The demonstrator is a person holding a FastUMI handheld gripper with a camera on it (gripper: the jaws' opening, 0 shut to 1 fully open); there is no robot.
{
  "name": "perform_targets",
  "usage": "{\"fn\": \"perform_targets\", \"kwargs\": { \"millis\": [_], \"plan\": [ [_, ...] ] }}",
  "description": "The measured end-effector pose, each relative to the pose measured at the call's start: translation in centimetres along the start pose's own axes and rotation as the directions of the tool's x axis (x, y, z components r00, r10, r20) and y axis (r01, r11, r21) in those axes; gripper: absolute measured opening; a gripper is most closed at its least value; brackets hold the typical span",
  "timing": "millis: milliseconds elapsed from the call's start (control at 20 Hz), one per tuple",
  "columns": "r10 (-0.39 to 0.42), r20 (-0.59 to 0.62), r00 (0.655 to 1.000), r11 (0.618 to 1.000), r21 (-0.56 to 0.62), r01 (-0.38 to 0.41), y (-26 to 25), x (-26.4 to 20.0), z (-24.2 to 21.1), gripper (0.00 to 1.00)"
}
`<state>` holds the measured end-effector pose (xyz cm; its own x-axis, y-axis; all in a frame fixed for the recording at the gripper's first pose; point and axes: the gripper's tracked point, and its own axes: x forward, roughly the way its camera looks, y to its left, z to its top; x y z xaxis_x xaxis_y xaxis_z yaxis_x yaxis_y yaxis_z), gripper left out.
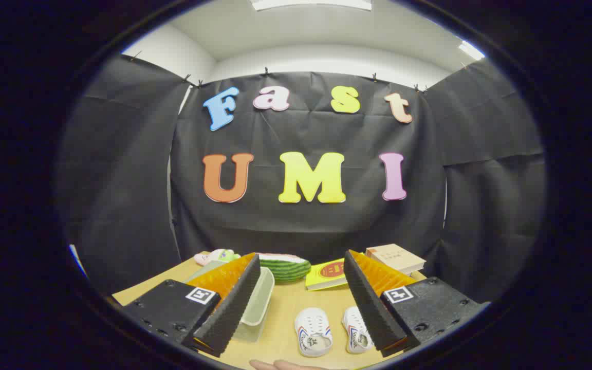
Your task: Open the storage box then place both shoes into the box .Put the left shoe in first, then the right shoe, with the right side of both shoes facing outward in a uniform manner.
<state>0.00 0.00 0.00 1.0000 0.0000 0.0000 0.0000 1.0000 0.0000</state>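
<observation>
Nearest, at the desk's front edge, part of a person's hand (283,365) shows, lying flat on the pale wooden desk (285,308).

The hand-held gripper (301,303) is above the desk with its two fingers spread wide apart and nothing between the pads. The inner faces of the fingers (232,306) are ribbed, wedge-shaped pads; the backs are ridged plastic. Each finger sits on a flat block body with a small square printed marker on top.

Two small white canvas shoes with red and blue side stripes lie side by side on the desk, toes pointing away, soles down. One shoe (313,331) lies in the open gap between the fingers, closer to the right one. The other shoe (356,329) lies just beside it, partly hidden behind the right finger's pad. Neither is touched by the hand-held gripper.

The translucent, pale green rectangular plastic storage box (257,306) with rounded corners lies just inside and behind the left finger, partly covered by it. Whether its lid is on cannot be told.

Beyond the fingers: a green striped, watermelon-slice-shaped soft cushion (285,267), a yellow paperback book with a red round emblem (327,275), a tan hardcover book (396,257), and a pink and green plush toy (216,256) near the booth wall.
</observation>
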Motion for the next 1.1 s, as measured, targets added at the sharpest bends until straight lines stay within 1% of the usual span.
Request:
{"fn": "perform_targets", "kwargs": {
  "millis": [100, 200, 450, 650, 750, 1000, 1100],
  "plan": [
    [-0.037, -0.018, 0.999, 0.999, -0.011, 0.036, -0.8, -0.2, -0.3, 1.0],
    [-0.052, -0.026, 0.998, 0.999, -0.001, 0.052, -0.9, -0.6, -0.1, 1.0],
    [-0.042, 0.012, 0.999, 0.999, 0.032, 0.041, -0.8, -2.1, 1.9, 1.0],
    [-0.009, 0.023, 1.0, 0.998, 0.067, 0.008, -0.2, -3.2, 2.8, 1.0],
    [-0.02, 0.028, 0.999, 0.998, 0.067, 0.018, -0.5, -3.5, 3.1, 1.0],
    [-0.011, 0.001, 1.0, 0.998, 0.066, 0.011, -0.1, -3.4, 2.1, 1.0],
    [0.019, -0.024, 1.0, 0.997, 0.08, -0.017, 0.5, -3.0, 1.3, 1.0]
  ]
}}
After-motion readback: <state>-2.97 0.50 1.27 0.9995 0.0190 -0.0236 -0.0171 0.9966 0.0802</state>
